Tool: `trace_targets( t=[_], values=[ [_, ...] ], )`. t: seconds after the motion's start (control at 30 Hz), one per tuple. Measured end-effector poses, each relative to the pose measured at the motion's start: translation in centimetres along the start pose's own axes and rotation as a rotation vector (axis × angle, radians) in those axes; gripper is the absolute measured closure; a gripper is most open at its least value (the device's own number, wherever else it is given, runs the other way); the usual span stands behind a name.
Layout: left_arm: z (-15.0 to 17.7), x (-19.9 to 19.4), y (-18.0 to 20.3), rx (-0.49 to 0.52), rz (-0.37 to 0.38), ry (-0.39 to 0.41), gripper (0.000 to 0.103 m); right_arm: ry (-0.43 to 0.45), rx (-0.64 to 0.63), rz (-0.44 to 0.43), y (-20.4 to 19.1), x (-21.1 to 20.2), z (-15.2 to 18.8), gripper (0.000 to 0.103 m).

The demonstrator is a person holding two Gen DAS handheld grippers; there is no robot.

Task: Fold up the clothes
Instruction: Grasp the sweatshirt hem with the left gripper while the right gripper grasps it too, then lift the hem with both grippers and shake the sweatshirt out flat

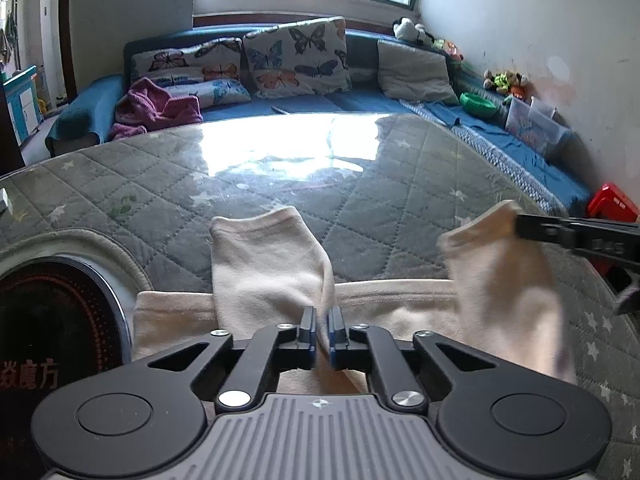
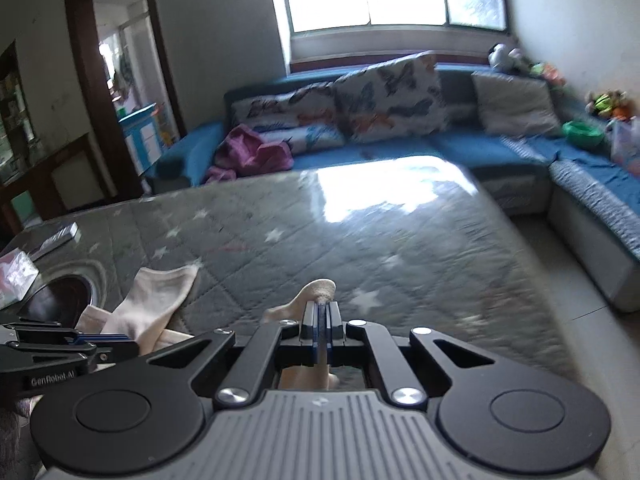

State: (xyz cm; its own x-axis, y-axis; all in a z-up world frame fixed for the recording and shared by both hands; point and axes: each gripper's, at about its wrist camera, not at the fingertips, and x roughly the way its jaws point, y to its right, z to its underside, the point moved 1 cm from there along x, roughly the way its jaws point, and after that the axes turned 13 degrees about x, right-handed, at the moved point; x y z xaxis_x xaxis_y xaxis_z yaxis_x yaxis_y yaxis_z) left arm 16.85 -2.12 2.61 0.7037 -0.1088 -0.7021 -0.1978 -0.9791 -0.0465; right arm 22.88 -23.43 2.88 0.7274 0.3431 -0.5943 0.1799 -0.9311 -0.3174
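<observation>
A cream garment (image 1: 400, 308) lies at the near edge of a grey quilted table (image 1: 280, 200). Its two sleeves are lifted. My left gripper (image 1: 322, 330) is shut on the left sleeve (image 1: 264, 264), which stands up in front of it. My right gripper (image 2: 321, 320) is shut on the right sleeve's cuff (image 2: 320, 290). In the left wrist view the right gripper (image 1: 520, 224) comes in from the right, holding the right sleeve (image 1: 500, 280) up. In the right wrist view the left gripper (image 2: 128, 340) sits at lower left with the left sleeve (image 2: 156, 300).
A black round cooktop (image 1: 52, 320) is set into the table at near left. A blue sofa (image 1: 320, 100) with butterfly cushions and a purple towel (image 1: 156, 106) stands behind the table. A red stool (image 1: 612, 200) is at right. A remote (image 2: 60, 236) lies at the table's left.
</observation>
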Motion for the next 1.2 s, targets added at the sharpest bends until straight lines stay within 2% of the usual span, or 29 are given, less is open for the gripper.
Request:
trace_targets(
  t=[0.27,0.43,0.57,0.77,0.87,1.0,1.1,1.2],
  values=[
    [1.0,-4.6,-2.2,-0.075,-0.022,0.081,0.101,0.089,0.038,0.138,4.2,-6.8,1.9,0.1],
    [2.9,-9.6,-5.1,-0.149,-0.062,0.147,0.102,0.079,0.089,0.233,7.4,-9.3,4.4,0.1],
    [5.6,-13.8,-8.0,-0.209,-0.119,0.171,0.102,0.061,0.111,0.287,9.2,-10.2,6.3,0.1],
    [10.7,-19.5,-11.2,-0.287,-0.234,0.166,0.102,0.066,0.138,0.335,10.8,-11.4,7.9,0.1],
    [13.5,-21.2,-12.5,-0.31,-0.286,0.132,0.102,0.078,0.139,0.349,10.8,-12.1,8.4,0.1],
    [17.1,-21.7,-14.3,-0.367,-0.329,0.058,0.102,0.076,0.152,0.362,11.3,-12.6,9.1,0.1],
    [18.5,-20.9,-14.9,-0.377,-0.358,0.002,0.102,0.061,0.143,0.375,11.5,-12.3,9.6,0.1],
    [19.3,-21.7,-15.0,-0.378,-0.393,0.003,0.103,0.045,0.122,0.396,11.5,-12.1,10.2,0.1]
  ],
)
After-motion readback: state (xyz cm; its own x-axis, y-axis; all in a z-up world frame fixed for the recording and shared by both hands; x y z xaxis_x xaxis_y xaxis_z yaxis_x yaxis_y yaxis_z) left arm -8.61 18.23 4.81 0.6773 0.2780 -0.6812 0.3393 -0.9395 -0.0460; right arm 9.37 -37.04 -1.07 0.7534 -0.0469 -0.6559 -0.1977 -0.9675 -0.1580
